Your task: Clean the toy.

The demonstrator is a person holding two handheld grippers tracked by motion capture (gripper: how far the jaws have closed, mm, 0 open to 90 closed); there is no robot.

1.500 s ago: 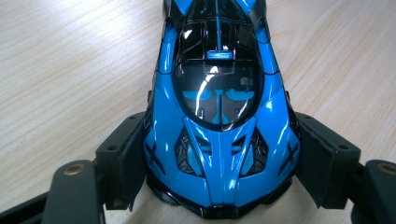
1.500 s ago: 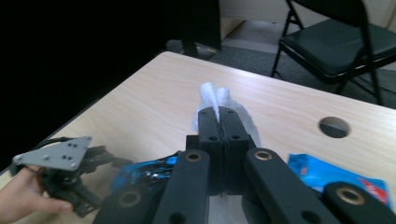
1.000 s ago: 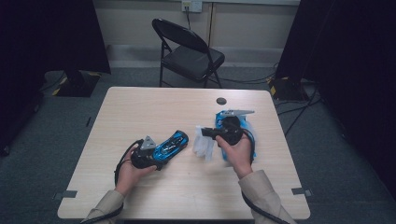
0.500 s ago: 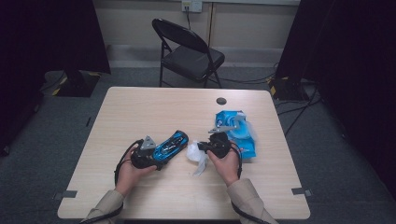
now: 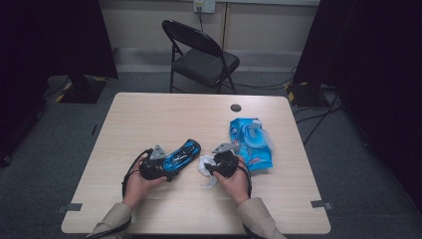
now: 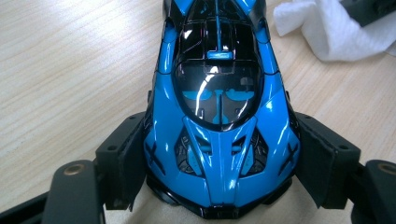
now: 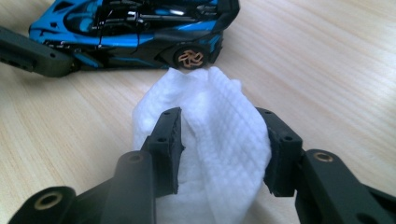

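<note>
**Car clamped left, wipe loose between right fingers**

Left gripper (image 5: pixel 166 168): fingers (image 6: pixel 122 158) clenched on the car (image 6: pixel 219 121), one pad on each flank near the end closest to the camera. In the left gripper view the car runs straight away from the gripper along its axis, roof up, wheels on the bench (image 5: pixel 149 119). The grip looks snug; no gap at either pad.

Right gripper (image 5: pixel 205 168): fingers (image 7: pixel 167 140) have just been opening. The wipe (image 7: pixel 219 140) stands bunched between them in the right gripper view. The right pad lies against the wipe's edge; the left pad sits at a fold, and I cannot tell whether it presses. Reads as released, with the wipe still in the gap and resting on the bench.

Beyond the right fingers, the wipe's far tip comes up just short of the car's gold-spoked wheel (image 7: pixel 189 58); touching or not cannot be told. The car lies side-on across the top of that view.

High view: both grippers sit near the bench's front edge, car angled up to the right, wipe just to its right. The wipes pack (image 5: pixel 251 143) lies flat just beyond the right hand (image 5: pixel 234 181). A small dark disc (image 5: pixel 236 107) sits near the far edge. Behind the bench, a folding chair (image 5: pixel 201 57).
</note>
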